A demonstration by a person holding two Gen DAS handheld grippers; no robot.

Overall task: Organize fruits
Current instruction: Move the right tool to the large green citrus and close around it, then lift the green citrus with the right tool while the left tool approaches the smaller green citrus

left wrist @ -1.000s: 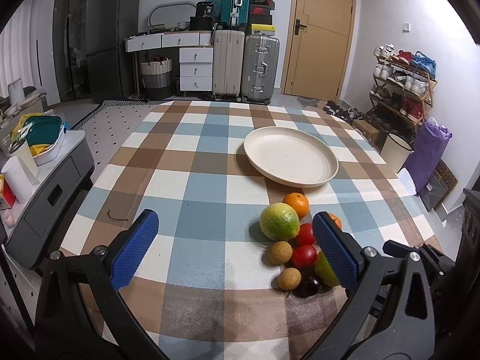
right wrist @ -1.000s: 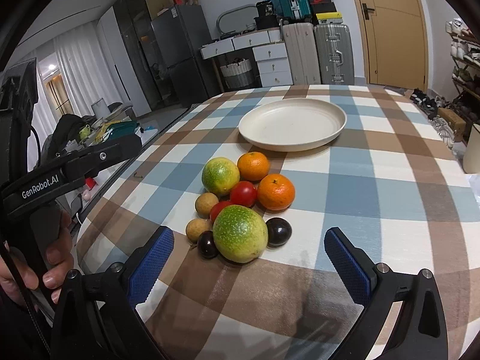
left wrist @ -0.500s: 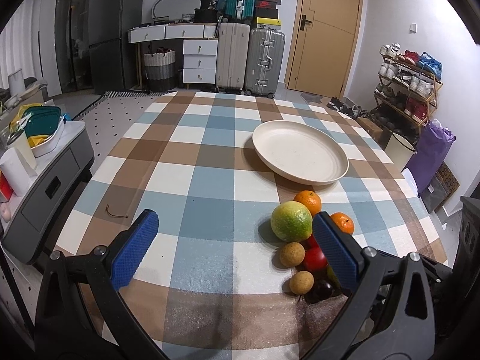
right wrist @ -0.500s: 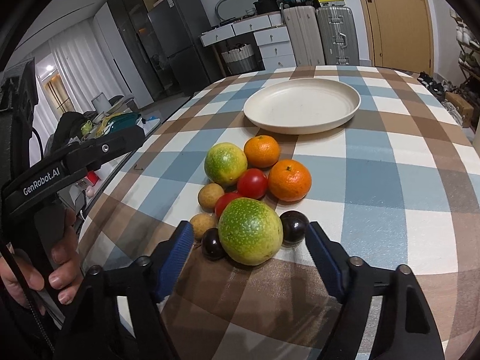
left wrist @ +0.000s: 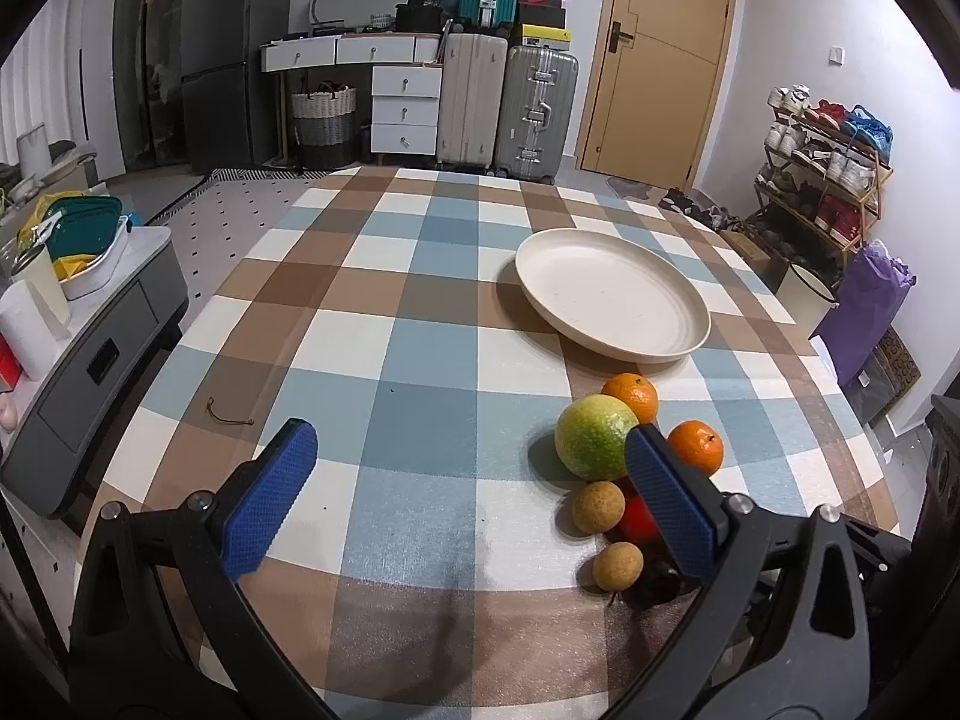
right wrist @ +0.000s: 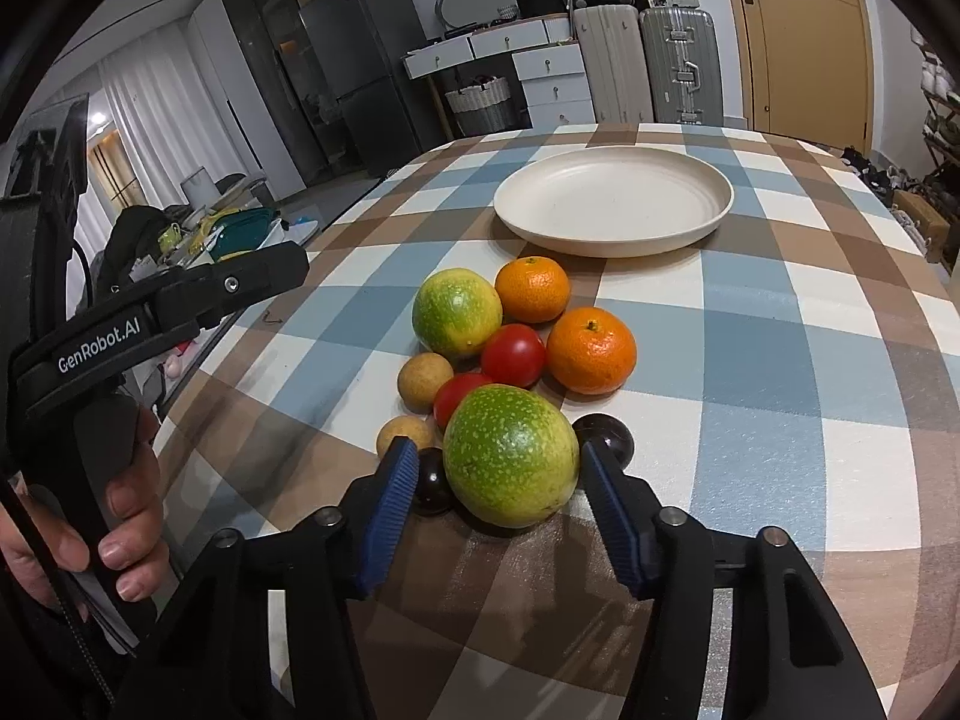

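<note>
The right gripper (right wrist: 498,465), narrowed around but not visibly clamping the nearest green fruit (right wrist: 510,456) in the pile before the plate (right wrist: 612,204), could knock 2 dark fruits (right wrist: 603,438) rolling.

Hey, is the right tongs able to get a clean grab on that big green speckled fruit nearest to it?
Probably yes. The right tongs already straddle the green speckled fruit, pads on either side. Two dark fruits crowd the pads and may get nudged.
</note>
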